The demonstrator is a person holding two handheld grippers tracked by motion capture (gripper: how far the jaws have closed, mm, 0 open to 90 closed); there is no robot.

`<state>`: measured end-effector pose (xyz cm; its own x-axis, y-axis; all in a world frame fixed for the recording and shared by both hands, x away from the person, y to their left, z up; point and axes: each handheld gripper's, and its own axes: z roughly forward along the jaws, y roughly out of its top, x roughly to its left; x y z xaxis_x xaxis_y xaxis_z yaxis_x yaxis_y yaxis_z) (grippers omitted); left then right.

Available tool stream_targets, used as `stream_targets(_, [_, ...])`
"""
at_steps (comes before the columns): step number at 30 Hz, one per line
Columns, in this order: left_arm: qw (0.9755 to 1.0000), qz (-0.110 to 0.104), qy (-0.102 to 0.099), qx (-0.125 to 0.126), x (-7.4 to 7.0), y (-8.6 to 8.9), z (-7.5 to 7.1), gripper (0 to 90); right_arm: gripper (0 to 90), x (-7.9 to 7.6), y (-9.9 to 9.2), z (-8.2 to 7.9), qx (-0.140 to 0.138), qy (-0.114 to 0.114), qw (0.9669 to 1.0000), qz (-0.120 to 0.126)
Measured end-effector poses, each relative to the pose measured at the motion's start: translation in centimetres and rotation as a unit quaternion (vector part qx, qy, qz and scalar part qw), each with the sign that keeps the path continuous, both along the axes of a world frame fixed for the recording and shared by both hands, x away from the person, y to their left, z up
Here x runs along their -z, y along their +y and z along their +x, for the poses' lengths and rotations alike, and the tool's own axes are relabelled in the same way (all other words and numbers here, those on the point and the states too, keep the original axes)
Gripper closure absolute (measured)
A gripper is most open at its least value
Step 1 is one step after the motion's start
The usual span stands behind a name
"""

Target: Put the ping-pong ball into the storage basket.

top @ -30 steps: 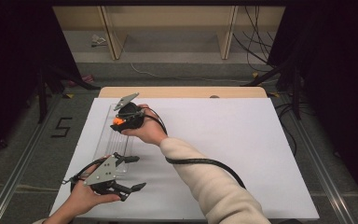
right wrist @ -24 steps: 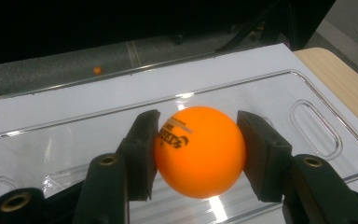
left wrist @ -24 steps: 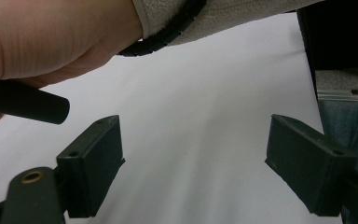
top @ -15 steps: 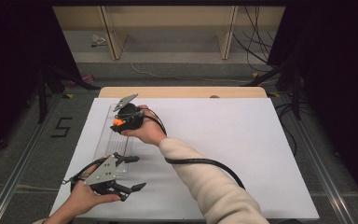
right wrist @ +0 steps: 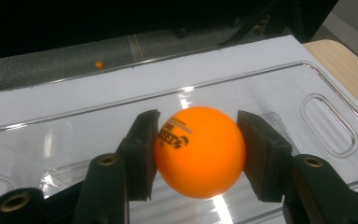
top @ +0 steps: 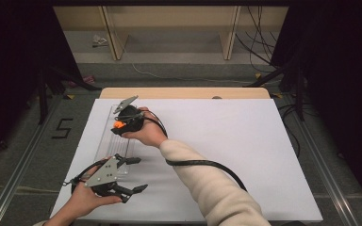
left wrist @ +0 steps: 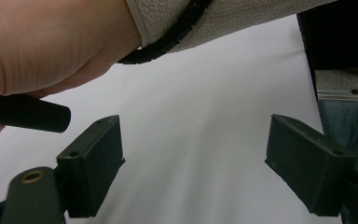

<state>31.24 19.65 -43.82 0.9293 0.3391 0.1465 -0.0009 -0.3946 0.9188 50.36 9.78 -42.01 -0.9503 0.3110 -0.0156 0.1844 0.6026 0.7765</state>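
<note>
The right gripper was clamped on the orange ball, at the frame's centre, above the clear tray. I judged placing was next: lower, then release. The left gripper stood apart, empty.

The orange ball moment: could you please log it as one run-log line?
right gripper: shut on orange ball | over clear tray | left gripper: open, nothing between jaws

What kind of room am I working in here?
Probably a lab or recording setup, not a home: a white-covered table, black curtains on both sides, loose cables on the floor and a taped numeral beside the table.
</note>
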Motion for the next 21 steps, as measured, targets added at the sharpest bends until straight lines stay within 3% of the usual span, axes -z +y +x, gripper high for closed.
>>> stream_targets(21, [1.0000, 0.000, 0.000, 0.000, -0.01, 0.01, -0.01, 18.1, 51.2, 0.45, 0.17, -0.03, -0.001, 0.004, 1.0000, -0.005])
